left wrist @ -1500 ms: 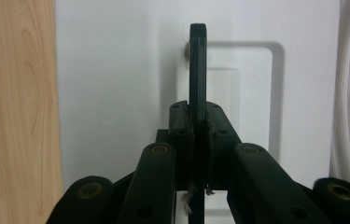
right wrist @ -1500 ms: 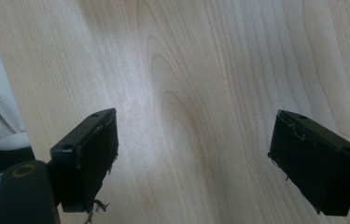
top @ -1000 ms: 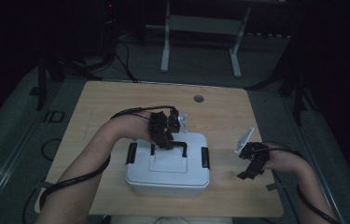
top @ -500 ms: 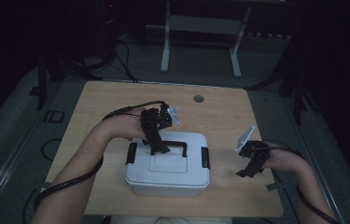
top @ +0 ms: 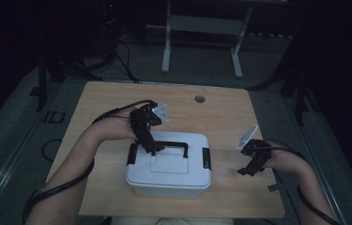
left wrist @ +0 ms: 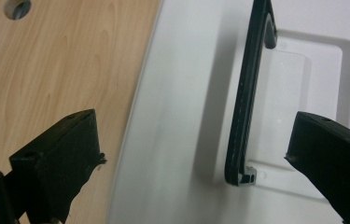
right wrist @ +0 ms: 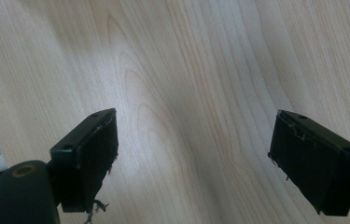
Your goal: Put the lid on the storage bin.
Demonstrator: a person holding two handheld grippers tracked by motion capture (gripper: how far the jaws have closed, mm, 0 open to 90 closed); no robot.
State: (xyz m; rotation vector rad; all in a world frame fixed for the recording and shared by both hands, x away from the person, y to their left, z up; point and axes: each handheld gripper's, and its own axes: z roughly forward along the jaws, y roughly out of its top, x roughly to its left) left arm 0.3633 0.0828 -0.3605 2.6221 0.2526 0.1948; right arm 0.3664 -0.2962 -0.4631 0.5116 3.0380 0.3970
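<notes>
While the left gripper [top: 151,148] hangs over the white box [top: 169,171], these are the points I can note:

Place of the box: it stands on the wooden table [top: 108,103] at about 6 o'clock, close to the person's edge, between the two forearms.

Handle: a black carrying handle [top: 171,144] runs along the far side of the lid [top: 171,161]; in the left gripper view the handle [left wrist: 247,93] seems to stand up a little from its shallow recess.

Latches: one black latch [top: 131,153] is at the 9 o'clock end of the box and one more latch [top: 206,158] is at the 3 o'clock end.

Left claw: its jaws are spread wide and they hold nothing; the handle bar lies between them, nearer to one jaw, with no contact that I can see.

Right claw: the right gripper [top: 251,161] waits at 3 o'clock from the box, well apart from it, above bare wood; its jaws are spread too and empty.

How it will handle, in my judgement: hard smooth plastic, stiff, rather slippery on the walls. I cannot tell the weight, because the inside is hidden.

Where to take hold: the thin rigid handle bar, near its middle, so that the box does not tip when lifted.
</notes>
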